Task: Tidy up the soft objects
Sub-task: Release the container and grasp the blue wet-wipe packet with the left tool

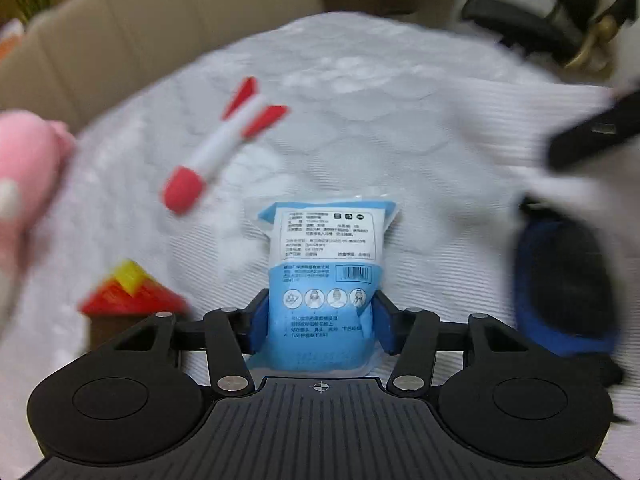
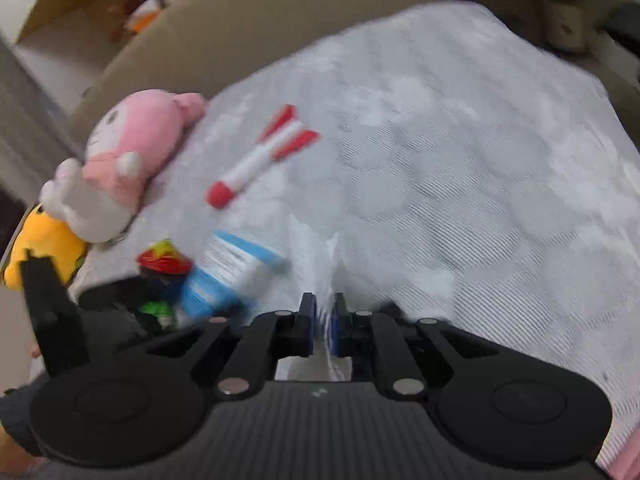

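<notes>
A light-blue plastic packet [image 1: 324, 236] with printed text stands upright between the blue pads of my left gripper [image 1: 320, 312], which is shut on its lower half. The same packet [image 2: 224, 272] shows blurred at lower left in the right wrist view. My right gripper [image 2: 324, 312] is shut on a raised fold of the white quilted cloth [image 2: 440, 160] that covers the surface. A pink and white plush [image 2: 132, 136] lies at the cloth's left edge. A red and white toy rocket [image 2: 260, 160] lies beside the plush. Both views are motion-blurred.
A toy figure with a red and yellow hat [image 1: 128, 300] stands left of the packet. A yellow plush [image 2: 44, 248] sits beyond the cloth's left edge. A dark blue and black soft item [image 1: 560, 280] lies to the right. Cardboard box walls [image 1: 120, 32] rise behind. A black chair [image 1: 532, 24] is far right.
</notes>
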Available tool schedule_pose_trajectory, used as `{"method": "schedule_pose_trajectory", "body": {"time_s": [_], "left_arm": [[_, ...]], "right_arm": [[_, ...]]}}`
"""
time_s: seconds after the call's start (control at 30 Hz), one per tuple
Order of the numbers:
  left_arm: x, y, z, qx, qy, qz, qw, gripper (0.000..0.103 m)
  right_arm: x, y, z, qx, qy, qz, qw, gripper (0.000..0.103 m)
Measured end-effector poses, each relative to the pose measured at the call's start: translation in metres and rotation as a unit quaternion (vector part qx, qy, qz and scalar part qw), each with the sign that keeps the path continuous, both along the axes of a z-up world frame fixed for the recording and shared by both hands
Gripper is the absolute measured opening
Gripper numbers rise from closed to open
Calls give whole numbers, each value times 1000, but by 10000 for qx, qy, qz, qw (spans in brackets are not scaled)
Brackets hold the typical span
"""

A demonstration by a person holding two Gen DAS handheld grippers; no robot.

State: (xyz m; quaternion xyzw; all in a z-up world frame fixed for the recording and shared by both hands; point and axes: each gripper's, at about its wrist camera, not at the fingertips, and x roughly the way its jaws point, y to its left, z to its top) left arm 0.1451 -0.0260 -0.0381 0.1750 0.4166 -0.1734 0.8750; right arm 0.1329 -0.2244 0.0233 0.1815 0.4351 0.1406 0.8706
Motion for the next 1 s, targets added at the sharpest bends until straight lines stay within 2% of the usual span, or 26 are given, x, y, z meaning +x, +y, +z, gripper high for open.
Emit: {"method": "schedule_pose_trajectory", "body": {"time_s": [0.1, 0.17, 0.23, 0.33, 0.4, 0.47, 0.53, 0.6, 0.63, 0.67, 0.73, 0.9, 1.0], "left_arm": [[-12, 9, 6, -359, 299, -218, 9987, 57], [-16, 12, 4, -479, 438, -184, 9977, 59], [-18, 15, 2, -537, 479, -139, 9973, 61], [-23, 19, 1, -585, 508, -115, 9969, 63], [-27, 26, 2, -670, 546, -90, 9962, 67], [-25, 33, 1, -836, 651, 40, 9944, 73], [-21, 42, 0, -1103, 834, 194, 9902, 78], [-12, 54, -3, -1586, 1193, 481, 9789, 84], [-5, 60, -4, -1817, 1414, 636, 9711, 90], [-2, 64, -5, -1981, 1563, 747, 9648, 91], [5, 70, -9, -2301, 1850, 964, 9505, 93], [-6, 60, -13, -2196, 1798, 964, 9540, 93], [-10, 61, -13, -2233, 1821, 936, 9530, 93]], "right_arm": [[10, 23, 10, 630, -39, 391, 9972, 9], [22, 42, 5, 1204, 206, 672, 9902, 9], [34, 67, -11, 1390, 493, 964, 9844, 9], [38, 91, -33, 625, 698, 1064, 9899, 9], [38, 88, -38, 546, 706, 1036, 9906, 9], [39, 74, -40, 701, 795, 796, 9912, 9], [38, 64, -38, 375, 707, 535, 9954, 9], [38, 55, -36, -29, 587, 275, 9979, 9], [37, 53, -33, -133, 520, 237, 9983, 9], [37, 53, -30, -201, 450, 232, 9985, 9], [41, 59, -23, 13, 367, 370, 9986, 9], [55, 104, -19, 464, 366, 1078, 9924, 9], [65, 119, -33, 137, 455, 1044, 9934, 9]]}}
